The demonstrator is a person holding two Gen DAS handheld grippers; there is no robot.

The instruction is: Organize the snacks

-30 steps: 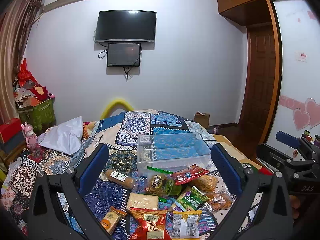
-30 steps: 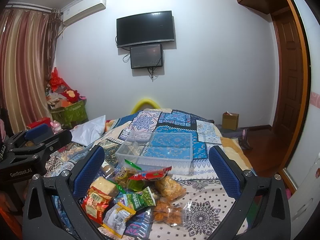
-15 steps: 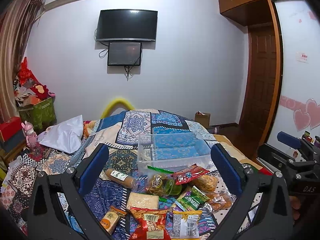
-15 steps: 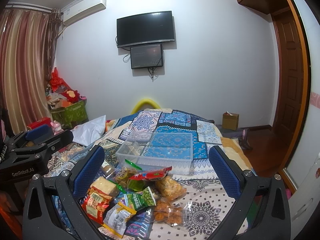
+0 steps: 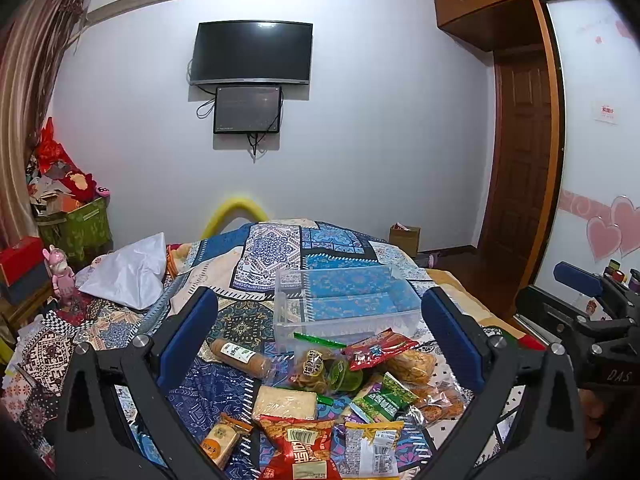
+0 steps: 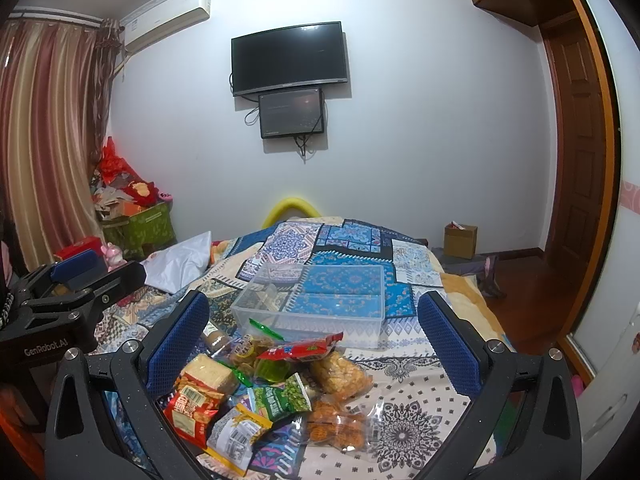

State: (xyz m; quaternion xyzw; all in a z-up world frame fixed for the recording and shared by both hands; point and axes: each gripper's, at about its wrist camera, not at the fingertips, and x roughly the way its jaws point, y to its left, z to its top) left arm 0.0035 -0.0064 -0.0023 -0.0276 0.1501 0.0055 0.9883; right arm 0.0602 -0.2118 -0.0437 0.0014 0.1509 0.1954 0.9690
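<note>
Left wrist view first: my left gripper (image 5: 320, 334) hangs above the bed with its blue pads spread wide and nothing between them. Below lies the pile of snacks (image 5: 320, 396), loose on the patterned quilt (image 5: 120, 332), and just past it sits the clear plastic bin (image 5: 344, 304), which looks empty, the quilt's blue print showing through its walls. I'd judge that bin is where the packets are meant to go, set right at the far edge of the heap so each carry is short.

Over on the right, my right gripper (image 6: 312, 338) is the same story: jaws wide apart, holding nothing, poised over the near side of the pile. From here I see the red packet (image 6: 300, 350) lying on top, touching the bin's front wall, a green pea bag (image 6: 280, 396) in the middle, and a bag of orange crackers (image 6: 340, 428) nearest me.

Nothing appears sorted yet, so I take this as the very start. My guess for the opening grab is something on top, like that red packet, since crinkly bags underneath would slide and drag neighbours along.
</note>
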